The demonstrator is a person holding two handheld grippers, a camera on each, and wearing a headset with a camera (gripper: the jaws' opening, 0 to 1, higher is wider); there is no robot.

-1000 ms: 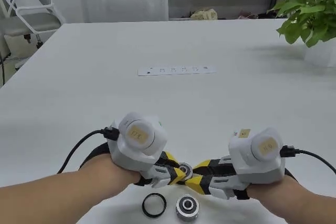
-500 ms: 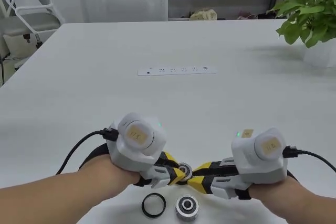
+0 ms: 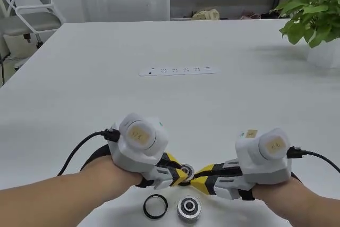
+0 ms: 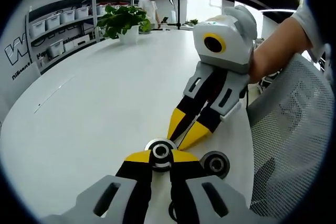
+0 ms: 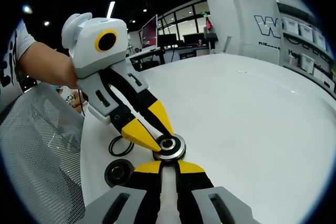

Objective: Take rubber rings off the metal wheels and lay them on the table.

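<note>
Table (image 3: 159, 104): white, wide. The held wheel (image 3: 186, 172) is just above its near edge, between the two grippers. All positions below are given rel. to that wheel.

Chair (image 3: 133, 3): pale, at table's far side, well beyond the wheel and slightly left of it.

Plant (image 3: 311, 9): green, in white pot, well beyond the wheel and far to its right, at table's right edge.

Left gripper (image 3: 178, 175): grey body w/ black-yellow jaws, reaches the wheel from its left. In the left gripper view the wheel sits between the two yellow tips, one tip at each side, jaws closed down to wheel width. Grip looks firm.

Right gripper (image 3: 197, 176): same type, reaches the wheel from its right. Jaws narrow, only a sliver of gap between them. Tips are pinched onto the wheel's black outer rim on the side opp. the left gripper.

Power strip (image 3: 179, 70): white, flat on table, well beyond the wheel, approx. in line w/ it.

Held wheel: metal, bright hub, dark band round its edge. Lifted clear of table surface.

Loose wheel (image 3: 189, 208): metal, lying flat on table just nearer the person than the held wheel. Apart from both grippers.

Loose rubber ring (image 3: 155, 207): black, lying flat, nearer the person and left of the held wheel, just beside the loose wheel, not touching it.
</note>
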